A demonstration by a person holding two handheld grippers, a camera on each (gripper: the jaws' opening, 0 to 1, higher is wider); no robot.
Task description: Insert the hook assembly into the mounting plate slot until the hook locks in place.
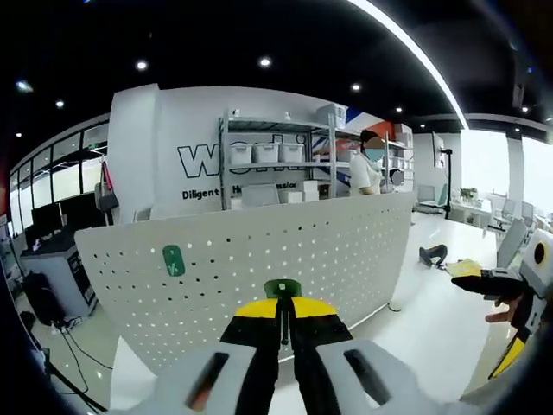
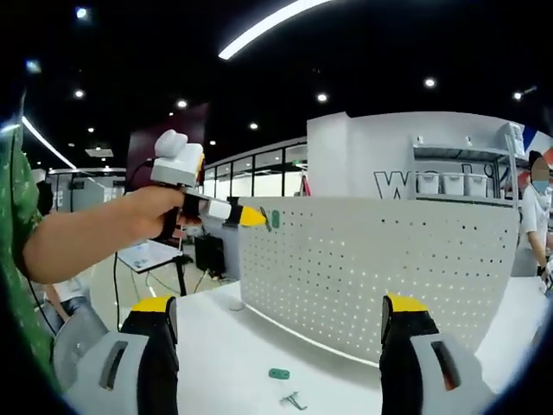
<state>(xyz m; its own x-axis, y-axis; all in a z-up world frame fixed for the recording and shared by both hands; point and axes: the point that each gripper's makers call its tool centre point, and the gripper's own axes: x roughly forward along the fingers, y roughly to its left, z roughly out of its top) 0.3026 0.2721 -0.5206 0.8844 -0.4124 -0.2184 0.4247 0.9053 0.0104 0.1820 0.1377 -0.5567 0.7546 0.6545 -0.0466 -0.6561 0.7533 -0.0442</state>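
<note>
Green hook (image 1: 282, 288) between left tool (image 1: 285, 322) tips (closed).

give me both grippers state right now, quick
left gripper: shut on a green hook, up at the pegboard.
right gripper: open, holding nothing.

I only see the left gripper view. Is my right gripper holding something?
Observer: No, the right gripper is wide open, with nothing between its jaws.
Operator: Is anything lying on the table?
Observer: Yes, a small green piece and a metal hook lie on the white table before the pegboard.
Operator: Where is my other one?
Observer: A hand holds the left gripper up, its green part at the pegboard's top corner.
</note>
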